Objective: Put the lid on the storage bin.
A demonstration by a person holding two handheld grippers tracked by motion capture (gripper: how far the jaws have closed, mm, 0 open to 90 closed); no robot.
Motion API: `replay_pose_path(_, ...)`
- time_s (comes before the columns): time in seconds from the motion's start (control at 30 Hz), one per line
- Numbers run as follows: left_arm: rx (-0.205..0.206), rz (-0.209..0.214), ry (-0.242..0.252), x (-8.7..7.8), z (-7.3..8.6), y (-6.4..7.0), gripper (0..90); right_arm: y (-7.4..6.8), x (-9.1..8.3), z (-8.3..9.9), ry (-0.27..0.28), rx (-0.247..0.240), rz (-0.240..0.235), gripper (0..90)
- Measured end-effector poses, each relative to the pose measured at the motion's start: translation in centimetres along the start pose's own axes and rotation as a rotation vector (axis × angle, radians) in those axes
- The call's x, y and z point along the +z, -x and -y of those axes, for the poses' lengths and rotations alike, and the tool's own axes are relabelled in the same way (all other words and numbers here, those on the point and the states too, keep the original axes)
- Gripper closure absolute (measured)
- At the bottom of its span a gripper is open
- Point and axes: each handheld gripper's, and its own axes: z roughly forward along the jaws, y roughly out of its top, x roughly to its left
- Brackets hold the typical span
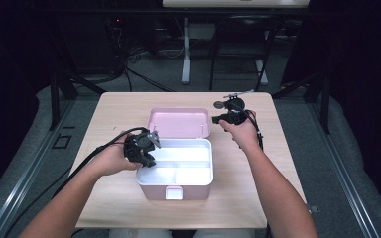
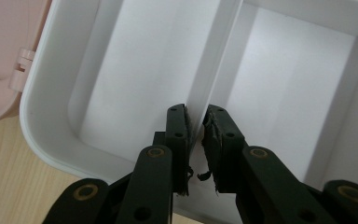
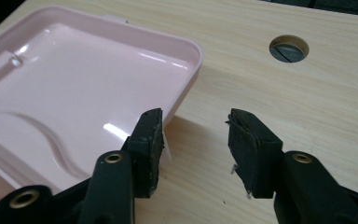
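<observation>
A pink box (image 1: 174,186) with a white divided tray (image 1: 178,158) inside is sitting open near the table's front edge, its pink lid (image 1: 178,122) lying flat behind it, inner side facing up.

box (image 1: 174,183) mid-table (image 1: 119,106) | lid (image 1: 178,122) behind | left tongs (image 1: 146,148) in box

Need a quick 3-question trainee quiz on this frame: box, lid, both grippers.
1. True or false: the pink lid lies open behind the box.
2. What does the left gripper pinch? A) lid B) the tray's white divider C) nothing
3. The right gripper hovers with jaws ____ beside the lid's corner.

Key: 1 true; 2 B; 3 open
</observation>
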Motion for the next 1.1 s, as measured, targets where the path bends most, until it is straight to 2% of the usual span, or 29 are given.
replay_pose_path(0.1,0.0,0.001,0.0,0.0,0.0,0.0,79.8,0.1,0.6,-0.5,0.003,0.047,-0.026,56.3)
replay_pose_path(0.57,0.008,0.001,0.011,0.0,0.1,0.0,79.9,-0.3,4.0,-1.1,-0.039,0.103,-0.017,61.3)
replay_pose_path(0.83,0.003,0.003,0.021,0.0,0.3,0.0,79.9,-0.5,5.5,-1.1,-0.052,0.178,-0.03,67.5)
replay_pose_path(1.1,0.006,0.003,0.02,0.0,0.2,0.0,79.9,-0.8,6.1,-1.1,-0.076,0.166,0.007,74.0)
